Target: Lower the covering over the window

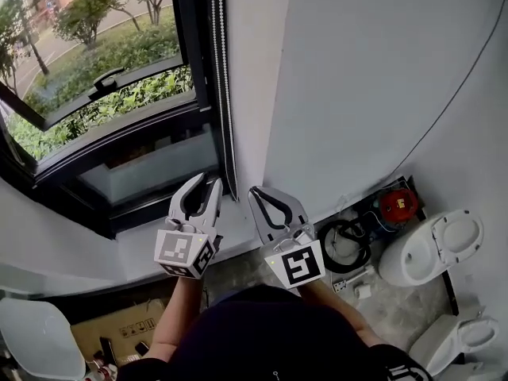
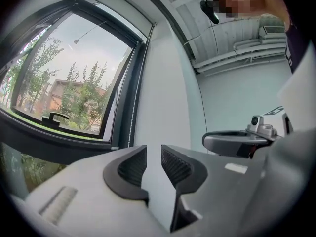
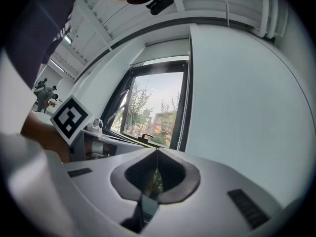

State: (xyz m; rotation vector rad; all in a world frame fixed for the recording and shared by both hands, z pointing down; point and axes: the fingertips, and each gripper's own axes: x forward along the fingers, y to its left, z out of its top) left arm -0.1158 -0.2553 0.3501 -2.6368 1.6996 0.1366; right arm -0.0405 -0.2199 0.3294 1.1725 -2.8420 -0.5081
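The window [image 1: 95,70] stands uncovered, with trees and bushes showing outside. A white bead chain [image 1: 225,94] hangs down its dark right frame and ends just above the sill. My left gripper [image 1: 209,182] is open, its jaws a little apart with nothing between them, just left of the chain's lower end. Beside it my right gripper [image 1: 255,190] is shut and empty, in front of the white wall. The left gripper view looks past the left gripper [image 2: 153,154] to the chain [image 2: 132,117]. Seen over the right gripper [image 3: 157,154], the chain [image 3: 185,112] lies ahead.
A white wall [image 1: 357,94] runs right of the window. On the floor at the right stand two toilets [image 1: 432,244], a red device [image 1: 398,203] and a black coiled cable [image 1: 343,244]. A cardboard box [image 1: 119,332] lies at lower left.
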